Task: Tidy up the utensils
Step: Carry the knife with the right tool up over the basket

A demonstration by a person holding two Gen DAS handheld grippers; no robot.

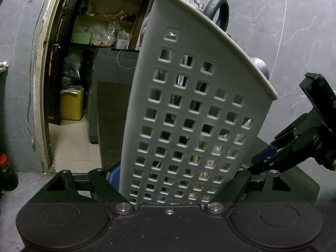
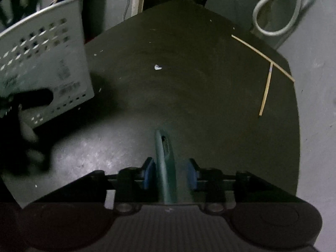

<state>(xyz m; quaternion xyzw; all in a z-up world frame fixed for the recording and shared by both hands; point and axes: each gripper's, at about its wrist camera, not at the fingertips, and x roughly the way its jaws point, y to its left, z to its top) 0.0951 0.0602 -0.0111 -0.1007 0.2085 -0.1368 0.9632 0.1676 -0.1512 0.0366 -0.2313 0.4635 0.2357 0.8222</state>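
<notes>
So, roughly halfway is how far this looks, judging from what can be seen. The white basket (image 1: pixel 189 105) with the square holes is clamped between the fingers of the left gripper (image 1: pixel 171 176) and is tipped a bit rather than stood straight. It's already been loaded with a few things: a dark looped handle (image 1: pixel 218 10) can be seen poking over the rim, a grey metal piece (image 1: pixel 261 68) sticks out lower down the rim, and something pale and wooden can be made out through the holes near the bottom. Exactly what each item is can't be told from here.

Over on the other side, a dark teal handle (image 2: pixel 164 157) is framed between the blue pads (image 2: pixel 149 172) of the right gripper (image 2: pixel 170 173), but it doesn't look pinched. A gap is visible on the right-hand side, so the jaws are read as loosened around it, not clenched. What's on the far end of that handle isn't shown, and whether it's resting on the dark table (image 2: pixel 189 84) can't be told either.

Still to be dealt with: two thin pale sticks (image 2: pixel 266 88) are left lying crossed near the far right edge of the table, well apart from the basket. Those, plus the teal-handled thing, would presumably need to be dropped in before this can be called done.
</notes>
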